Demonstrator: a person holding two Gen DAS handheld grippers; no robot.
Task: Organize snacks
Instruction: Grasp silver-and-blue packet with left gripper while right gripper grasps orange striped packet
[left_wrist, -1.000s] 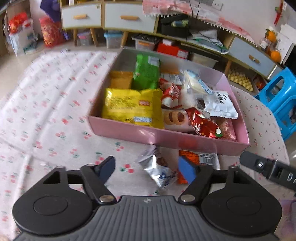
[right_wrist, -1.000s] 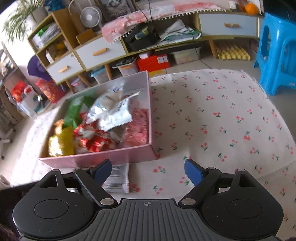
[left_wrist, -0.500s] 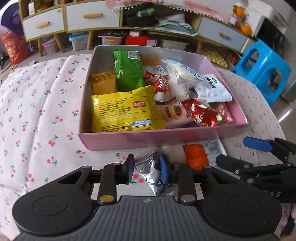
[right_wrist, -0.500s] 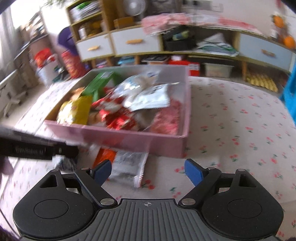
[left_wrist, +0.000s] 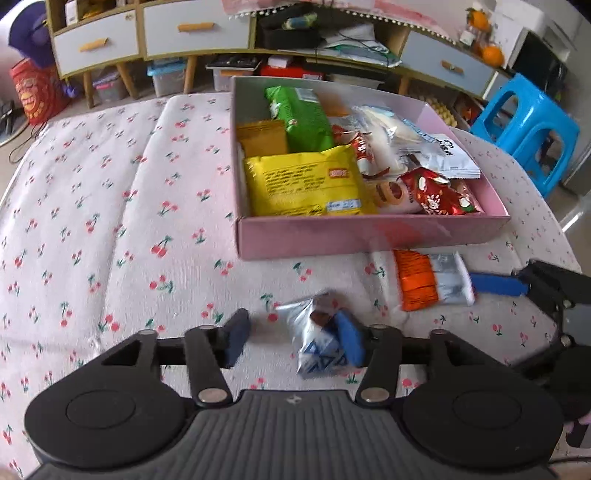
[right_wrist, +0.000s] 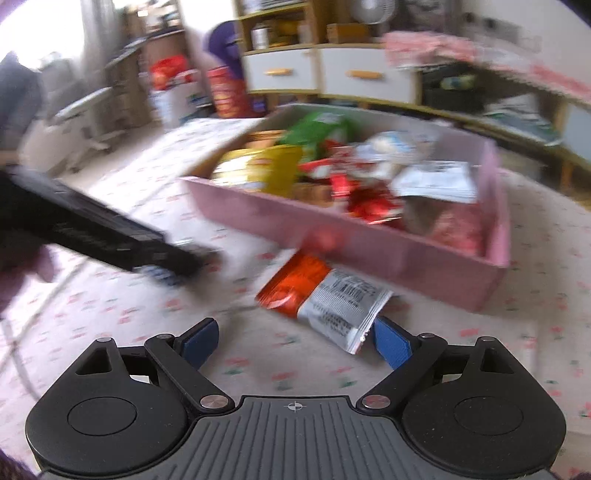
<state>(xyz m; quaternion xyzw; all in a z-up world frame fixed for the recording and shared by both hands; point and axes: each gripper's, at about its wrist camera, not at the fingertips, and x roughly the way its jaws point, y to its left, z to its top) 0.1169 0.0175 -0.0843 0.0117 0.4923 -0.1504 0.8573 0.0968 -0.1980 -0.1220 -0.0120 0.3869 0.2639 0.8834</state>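
Note:
A pink box (left_wrist: 369, 234) holds several snack packs on the cherry-print cloth; it also shows in the right wrist view (right_wrist: 406, 254). A small silver-blue packet (left_wrist: 316, 339) lies on the cloth between my left gripper's (left_wrist: 293, 341) open fingers, against the right pad (left_wrist: 349, 338). An orange-and-silver packet (left_wrist: 430, 280) lies in front of the box. In the right wrist view this packet (right_wrist: 325, 297) lies just ahead of my open right gripper (right_wrist: 295, 341), its silver corner near the right pad (right_wrist: 391, 345). The right gripper's blue fingertip (left_wrist: 495, 284) is beside that packet.
Low cabinets with drawers (left_wrist: 192, 31) and clutter stand behind the table. A blue plastic stool (left_wrist: 528, 125) is at the right. The left gripper's black body (right_wrist: 92, 229) crosses the left of the blurred right wrist view. Open cloth (left_wrist: 92, 206) lies left of the box.
My left gripper was nearly closed around the silver-blue packet half a second ago and has opened again. My right gripper swung left and down toward the orange-and-silver packet.

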